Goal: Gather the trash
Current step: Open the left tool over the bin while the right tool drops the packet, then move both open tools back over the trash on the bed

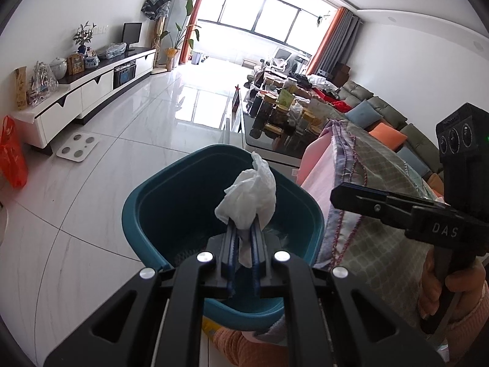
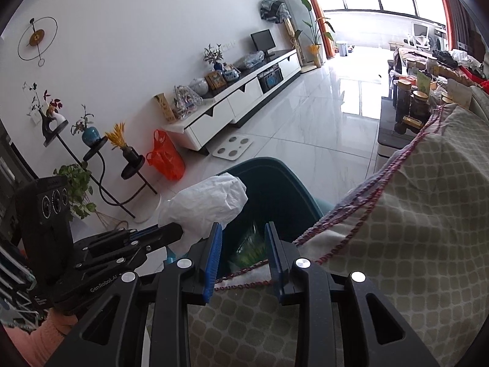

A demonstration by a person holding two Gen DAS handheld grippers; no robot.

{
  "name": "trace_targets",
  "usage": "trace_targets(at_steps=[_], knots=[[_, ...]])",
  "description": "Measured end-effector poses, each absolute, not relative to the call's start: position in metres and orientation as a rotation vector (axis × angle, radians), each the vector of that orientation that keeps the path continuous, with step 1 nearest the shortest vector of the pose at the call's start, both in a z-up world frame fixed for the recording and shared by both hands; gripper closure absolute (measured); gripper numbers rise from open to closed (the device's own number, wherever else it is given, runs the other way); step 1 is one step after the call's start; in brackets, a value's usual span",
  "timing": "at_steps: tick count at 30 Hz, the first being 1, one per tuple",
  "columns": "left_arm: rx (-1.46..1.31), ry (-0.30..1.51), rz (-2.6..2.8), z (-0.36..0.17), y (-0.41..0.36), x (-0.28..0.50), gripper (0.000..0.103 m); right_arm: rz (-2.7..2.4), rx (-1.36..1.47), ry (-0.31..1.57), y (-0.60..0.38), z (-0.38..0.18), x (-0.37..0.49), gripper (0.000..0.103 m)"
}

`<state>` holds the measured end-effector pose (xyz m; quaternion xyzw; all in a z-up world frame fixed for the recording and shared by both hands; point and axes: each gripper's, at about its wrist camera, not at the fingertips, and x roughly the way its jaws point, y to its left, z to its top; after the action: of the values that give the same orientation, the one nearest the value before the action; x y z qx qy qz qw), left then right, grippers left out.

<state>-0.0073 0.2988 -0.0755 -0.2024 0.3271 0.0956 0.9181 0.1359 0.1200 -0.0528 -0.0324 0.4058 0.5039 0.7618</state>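
Left wrist | left tool (image 1: 243, 229) clamps tissue (image 1: 249, 195), long axis up-forward | right tool (image 2: 243, 232) part-open, empty

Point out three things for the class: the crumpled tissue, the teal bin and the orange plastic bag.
crumpled tissue (image 1: 250, 192), left wrist view, on its bunched white middle.
teal bin (image 1: 143, 195), left wrist view, on its left rim.
orange plastic bag (image 2: 166, 157), right wrist view, on the bag's body.
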Motion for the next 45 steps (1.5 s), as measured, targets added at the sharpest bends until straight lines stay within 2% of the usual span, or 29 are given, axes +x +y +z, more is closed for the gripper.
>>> trace_targets(at_steps=[2,7,13,15,21,25,34,45], knots=[[-0.417,0.676,0.200,-0.077,0.301,-0.005,0.092,1.095,-0.072,0.891,0.122,-0.053,0.137,0.073],[-0.419,0.690,0.208,-0.084,0.303,-0.001,0.075,1.095,-0.063,0.891,0.120,-0.052,0.137,0.073],[-0.434,0.697,0.210,-0.090,0.304,0.002,0.069,1.091,-0.039,0.892,0.109,-0.052,0.136,0.072],[-0.428,0.687,0.207,-0.087,0.300,0.001,0.068,1.089,-0.030,0.890,0.103,-0.051,0.136,0.067],[-0.368,0.620,0.137,-0.066,0.275,-0.003,0.055,1.074,-0.009,0.842,0.070,-0.039,0.126,0.057],[-0.312,0.588,0.059,-0.053,0.245,0.003,0.051,1.048,0.007,0.797,0.040,-0.028,0.119,0.055],[-0.228,0.560,-0.165,-0.037,0.164,0.028,0.050,0.881,0.053,0.699,-0.049,-0.010,0.101,0.053],[-0.157,0.598,-0.363,-0.042,0.074,0.067,0.050,0.577,0.153,0.580,-0.170,0.002,0.094,0.053]])
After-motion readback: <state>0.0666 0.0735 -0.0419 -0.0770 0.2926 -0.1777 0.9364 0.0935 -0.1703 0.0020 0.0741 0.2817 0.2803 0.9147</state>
